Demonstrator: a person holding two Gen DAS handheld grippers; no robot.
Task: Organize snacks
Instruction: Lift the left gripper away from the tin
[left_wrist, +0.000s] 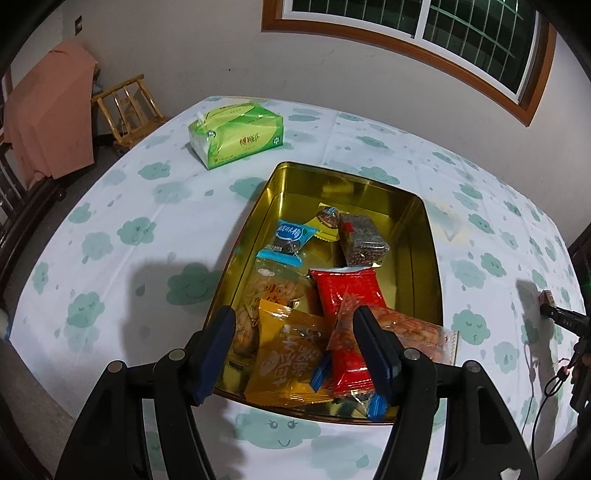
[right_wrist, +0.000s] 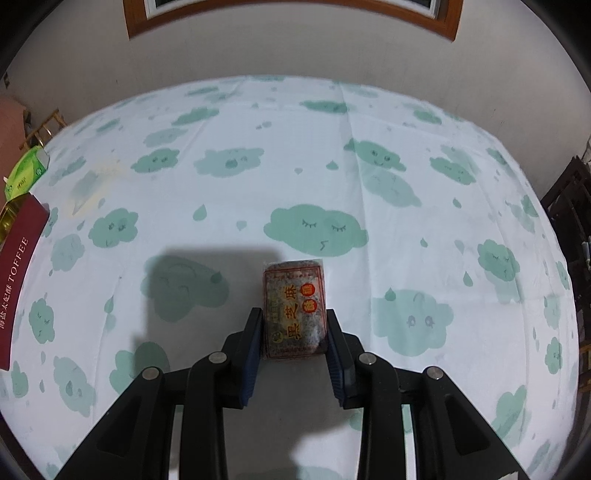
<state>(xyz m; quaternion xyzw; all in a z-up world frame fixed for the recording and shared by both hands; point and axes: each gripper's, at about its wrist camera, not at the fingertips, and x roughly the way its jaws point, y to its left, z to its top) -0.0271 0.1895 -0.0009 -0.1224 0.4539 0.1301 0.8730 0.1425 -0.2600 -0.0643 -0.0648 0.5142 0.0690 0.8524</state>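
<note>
Reference landmark: the gold tin (left_wrist: 430, 236) on the cloud-print tablecloth (left_wrist: 147, 221). To the far left of the tin lies a green tissue pack (left_wrist: 236, 136). Above the tin's near end, the left gripper (left_wrist: 295, 325) has its jaws apart, clamping nothing; an orange packet (left_wrist: 291, 354) and a red packet (left_wrist: 351, 291) lie below inside the tin. Right of the tin, the right gripper (right_wrist: 293, 328) is clamped on a sesame snack block (right_wrist: 295, 310) over the tablecloth.
</note>
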